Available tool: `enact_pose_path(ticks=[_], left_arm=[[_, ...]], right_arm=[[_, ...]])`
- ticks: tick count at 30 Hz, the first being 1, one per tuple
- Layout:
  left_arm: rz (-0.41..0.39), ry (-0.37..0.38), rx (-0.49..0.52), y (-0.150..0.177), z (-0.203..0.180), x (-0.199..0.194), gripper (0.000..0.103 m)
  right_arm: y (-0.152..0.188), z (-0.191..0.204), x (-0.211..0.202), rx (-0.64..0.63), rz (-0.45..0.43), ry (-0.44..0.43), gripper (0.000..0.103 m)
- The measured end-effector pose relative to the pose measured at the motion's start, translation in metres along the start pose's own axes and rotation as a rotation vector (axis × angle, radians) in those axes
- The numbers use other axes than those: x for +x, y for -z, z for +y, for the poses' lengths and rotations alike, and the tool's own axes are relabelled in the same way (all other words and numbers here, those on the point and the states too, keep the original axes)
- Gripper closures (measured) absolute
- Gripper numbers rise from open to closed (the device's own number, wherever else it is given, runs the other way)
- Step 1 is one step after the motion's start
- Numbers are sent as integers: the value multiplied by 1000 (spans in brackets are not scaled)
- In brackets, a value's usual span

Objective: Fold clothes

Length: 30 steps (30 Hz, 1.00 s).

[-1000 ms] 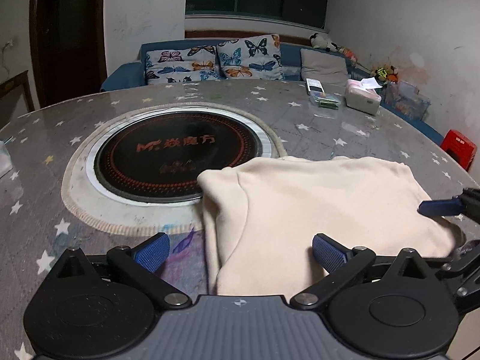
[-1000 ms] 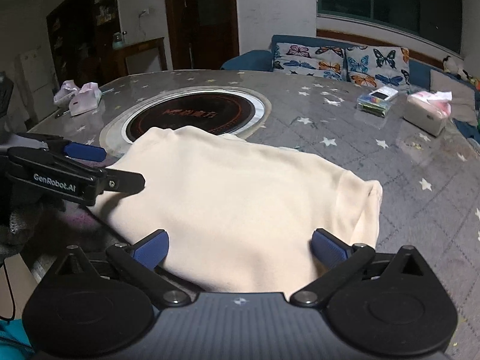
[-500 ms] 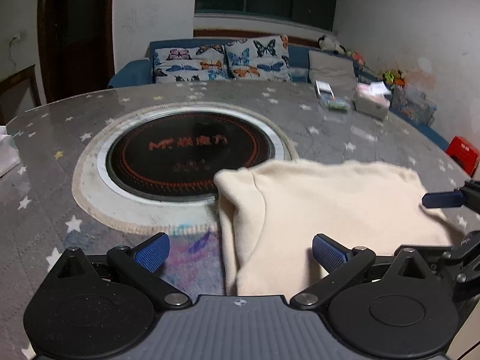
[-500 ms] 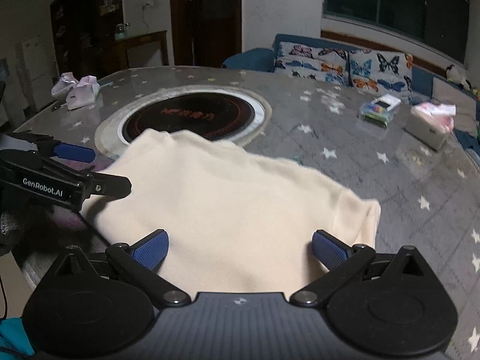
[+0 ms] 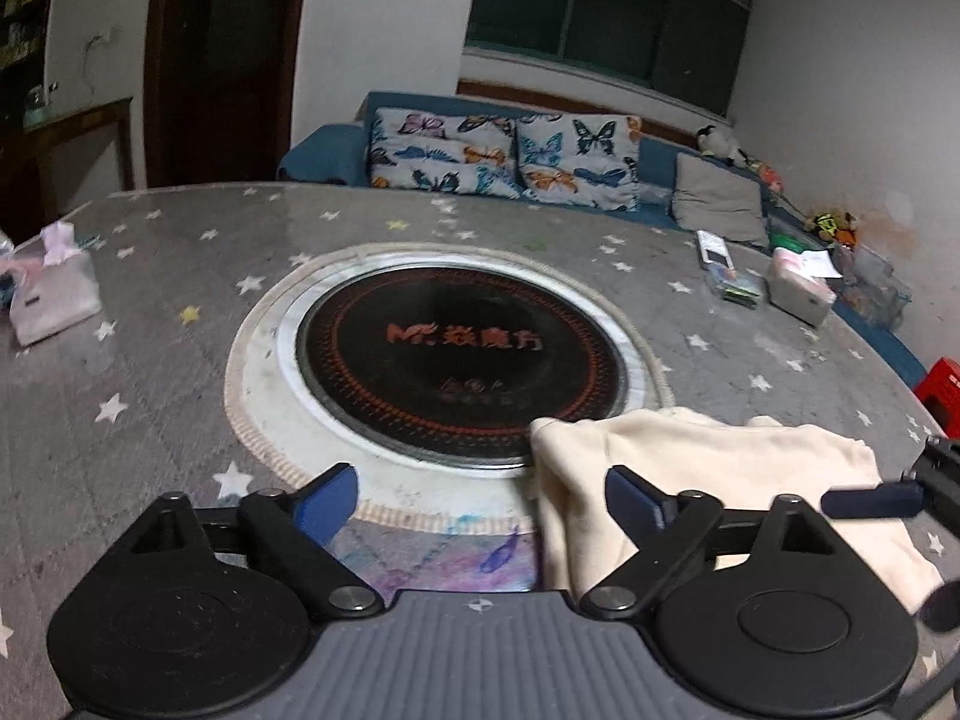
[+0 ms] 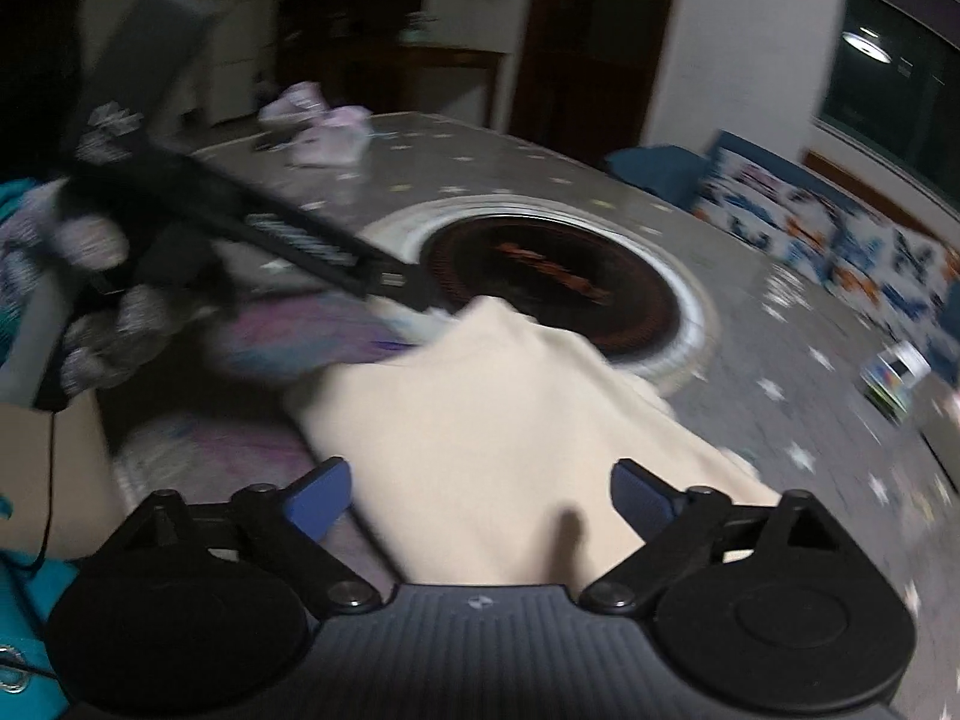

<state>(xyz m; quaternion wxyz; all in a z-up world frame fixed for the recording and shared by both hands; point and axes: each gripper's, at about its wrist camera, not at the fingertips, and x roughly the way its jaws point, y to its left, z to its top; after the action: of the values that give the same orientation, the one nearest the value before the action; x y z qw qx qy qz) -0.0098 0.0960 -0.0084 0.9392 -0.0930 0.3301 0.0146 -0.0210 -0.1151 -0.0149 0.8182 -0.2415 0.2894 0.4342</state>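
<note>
A folded cream garment (image 5: 720, 468) lies on the grey star-print table near its front edge, beside the black cooktop disc (image 5: 462, 354). My left gripper (image 5: 480, 501) hovers over the garment's left edge. Its jaws are closing, and its right pad (image 5: 636, 498) stands over the cloth without pressing it. In the blurred, tilted right wrist view my right gripper (image 6: 480, 498) hangs above the cream garment (image 6: 498, 420). Its jaws are closing too, with cloth below the gap and nothing pinched. The left gripper (image 6: 396, 282) shows there at the garment's far corner, held by a gloved hand (image 6: 96, 300).
A tissue pack (image 5: 54, 288) sits at the table's left. A white box (image 5: 801, 288) and a small packet (image 5: 735, 285) sit at the right. A sofa with butterfly cushions (image 5: 504, 156) stands behind the table. A purple-stained patch (image 5: 444, 558) of the cover lies before the disc.
Both views have swung left, so the garment now sits further right in the left wrist view. The right wrist view has rolled and blurred. Both pairs of pads stand slightly closer together.
</note>
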Motion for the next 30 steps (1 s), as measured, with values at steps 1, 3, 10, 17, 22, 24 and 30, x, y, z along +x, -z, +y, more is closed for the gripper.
enact_pose_path(ticks=[1,3,10,17,22,24,30], left_arm=[[9,3,-15,0,2,2,21],[27,19,-53,0,8,4,27],[71,100,-131,1,13,8,27],[126,187,-251,1,14,16,19],[148,236,-347,-1,16,19,19],[160,249,-390,-1,17,21,19],[192,260,-526,0,22,29,18]], right_arm=[[-2,5,2,-25,3,-11,16],[-6,17,7,-76,8,-34,23],[-12,51,27,-235,28,-81,43],[-14,58,36,-249,36,-58,84],[-17,36,21,-118,-21,-88,94],[-18,31,14,-88,-43,-91,95],[-19,13,-2,-9,-86,-107,96]])
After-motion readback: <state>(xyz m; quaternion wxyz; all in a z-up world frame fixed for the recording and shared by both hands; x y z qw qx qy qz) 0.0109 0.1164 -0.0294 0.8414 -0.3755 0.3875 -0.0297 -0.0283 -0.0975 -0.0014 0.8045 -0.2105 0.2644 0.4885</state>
